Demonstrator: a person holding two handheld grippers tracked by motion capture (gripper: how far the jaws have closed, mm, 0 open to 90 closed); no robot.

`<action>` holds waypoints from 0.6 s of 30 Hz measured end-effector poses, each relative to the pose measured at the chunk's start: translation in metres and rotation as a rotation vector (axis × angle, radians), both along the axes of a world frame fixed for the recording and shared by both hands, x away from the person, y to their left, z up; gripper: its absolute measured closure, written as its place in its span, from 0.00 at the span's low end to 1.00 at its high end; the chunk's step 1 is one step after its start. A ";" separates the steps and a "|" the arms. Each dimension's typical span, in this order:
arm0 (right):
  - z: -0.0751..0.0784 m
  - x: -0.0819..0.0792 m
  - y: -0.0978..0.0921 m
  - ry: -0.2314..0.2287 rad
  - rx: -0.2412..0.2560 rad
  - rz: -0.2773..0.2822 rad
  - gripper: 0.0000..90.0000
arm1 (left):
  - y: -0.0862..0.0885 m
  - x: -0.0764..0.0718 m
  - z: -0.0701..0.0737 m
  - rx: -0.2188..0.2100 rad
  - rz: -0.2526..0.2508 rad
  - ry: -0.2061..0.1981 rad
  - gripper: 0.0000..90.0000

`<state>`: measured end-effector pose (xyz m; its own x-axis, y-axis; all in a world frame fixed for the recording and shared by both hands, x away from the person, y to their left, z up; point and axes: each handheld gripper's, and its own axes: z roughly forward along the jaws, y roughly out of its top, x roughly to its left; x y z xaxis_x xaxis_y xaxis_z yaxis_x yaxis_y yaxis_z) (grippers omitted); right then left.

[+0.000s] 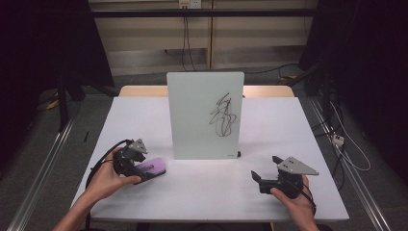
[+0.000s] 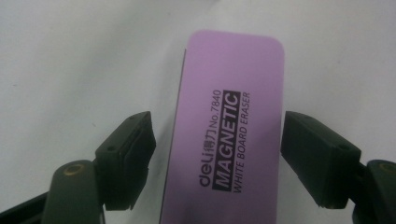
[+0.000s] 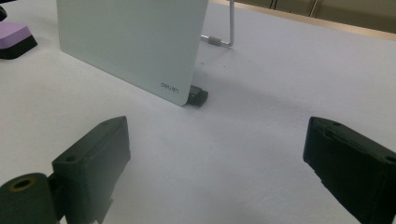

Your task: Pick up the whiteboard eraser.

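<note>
**Left gripper straddles the purple eraser, right gripper idle**

A white rectangular table (image 1: 202,192) stands on grey carpet in a dim room, with dark curtains to either side and a pale wall with trailing cables behind. Near the middle of the table an upright pale-green glass whiteboard (image 1: 197,120) rests on small black feet, with a black marker scribble (image 1: 223,116) on its right half.

At the left, the left gripper (image 2: 217,151) sits low over the flat, rounded-corner purple magnetic whiteboard eraser (image 2: 229,135), which lies on the table just in front of the board's lower left corner. Its jaws are spread wide, one on each long side of the eraser; the right one is at the edge, the left one stands a little off, and nothing is clamped.

At the right, the right gripper (image 3: 215,158) hovers near the table's front edge, well apart from the eraser, jaws wide apart and holding nothing.
</note>
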<state>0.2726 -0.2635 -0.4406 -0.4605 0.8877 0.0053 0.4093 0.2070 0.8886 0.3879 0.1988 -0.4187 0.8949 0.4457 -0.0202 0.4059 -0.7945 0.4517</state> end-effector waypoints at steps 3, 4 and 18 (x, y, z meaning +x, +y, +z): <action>0.000 0.000 0.000 -0.002 0.001 0.003 0.08 | -0.003 -0.001 -0.003 0.020 -0.037 0.015 0.33; 0.000 0.000 0.000 -0.004 0.000 0.003 0.08 | -0.004 0.000 -0.003 0.022 -0.043 0.022 0.34; 0.001 0.000 0.000 -0.010 0.003 0.008 0.08 | -0.006 0.003 0.001 0.028 -0.059 0.029 0.44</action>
